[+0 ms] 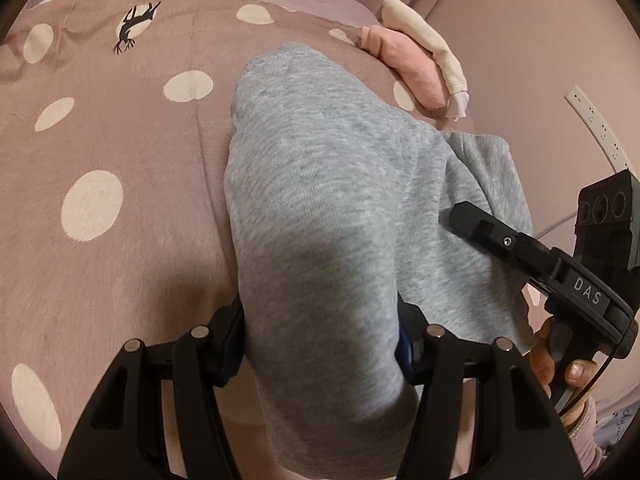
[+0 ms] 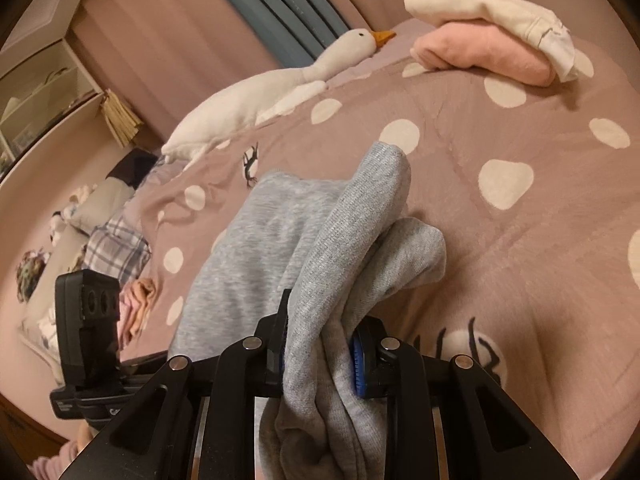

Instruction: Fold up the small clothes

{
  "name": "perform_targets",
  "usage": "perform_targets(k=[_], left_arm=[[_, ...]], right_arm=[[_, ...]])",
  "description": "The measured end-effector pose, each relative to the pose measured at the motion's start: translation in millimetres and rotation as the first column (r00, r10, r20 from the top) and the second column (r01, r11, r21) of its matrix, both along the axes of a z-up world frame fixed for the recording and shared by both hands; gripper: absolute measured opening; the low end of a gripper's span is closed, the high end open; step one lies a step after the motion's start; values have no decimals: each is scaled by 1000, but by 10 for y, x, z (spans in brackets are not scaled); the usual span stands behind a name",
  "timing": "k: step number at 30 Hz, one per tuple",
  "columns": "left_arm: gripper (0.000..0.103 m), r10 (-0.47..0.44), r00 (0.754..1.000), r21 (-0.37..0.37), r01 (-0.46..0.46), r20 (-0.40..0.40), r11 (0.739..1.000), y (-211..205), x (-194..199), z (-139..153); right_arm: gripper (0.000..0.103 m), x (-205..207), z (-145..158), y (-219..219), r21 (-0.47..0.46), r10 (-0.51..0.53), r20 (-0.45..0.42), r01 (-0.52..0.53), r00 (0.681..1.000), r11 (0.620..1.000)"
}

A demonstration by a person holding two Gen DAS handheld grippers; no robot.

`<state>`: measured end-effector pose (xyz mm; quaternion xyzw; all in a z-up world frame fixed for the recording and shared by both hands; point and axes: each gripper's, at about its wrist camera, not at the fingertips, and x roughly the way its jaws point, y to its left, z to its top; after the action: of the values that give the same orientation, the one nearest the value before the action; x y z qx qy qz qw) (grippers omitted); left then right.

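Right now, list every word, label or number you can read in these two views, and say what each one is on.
"DAS": pale letters on the black body of the right gripper, seen in the left wrist view.
Faint dark scribble at the lower right edge of the left wrist view: too blurred to read.
Dark brush-like marks on a white spot of the dotted bedspread: cut off by the gripper, not legible as text.
Nothing readable on the grey garment.
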<state>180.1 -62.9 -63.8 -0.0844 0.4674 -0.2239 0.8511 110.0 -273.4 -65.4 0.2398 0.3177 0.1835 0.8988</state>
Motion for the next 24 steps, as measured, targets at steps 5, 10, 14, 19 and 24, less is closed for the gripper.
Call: perform_targets(k=[5, 10, 14, 19, 24], left_arm=[[60, 11, 1000, 3, -11, 13, 1000, 71, -177, 48], [60, 33, 999, 1, -33, 21, 999, 227, -364, 84], [60, 58, 998, 7, -58, 29, 998, 377, -502, 110], [60, 94, 995, 16, -94, 35, 995, 581, -604, 115], [60, 130, 991, 20, -130, 29, 991, 778, -625, 76]], right_arm=[[25, -124, 47, 104, -23, 16, 16, -16, 1000, 1000], [25, -233, 89, 287, -37, 46, 30, -45, 998, 998], [25, -267, 97, 449, -49, 72, 36, -70, 997, 996], [25, -266, 89, 663, -55, 103, 35, -101, 994, 993], [25, -212, 64, 891, -63, 132, 28, -130, 991, 990]])
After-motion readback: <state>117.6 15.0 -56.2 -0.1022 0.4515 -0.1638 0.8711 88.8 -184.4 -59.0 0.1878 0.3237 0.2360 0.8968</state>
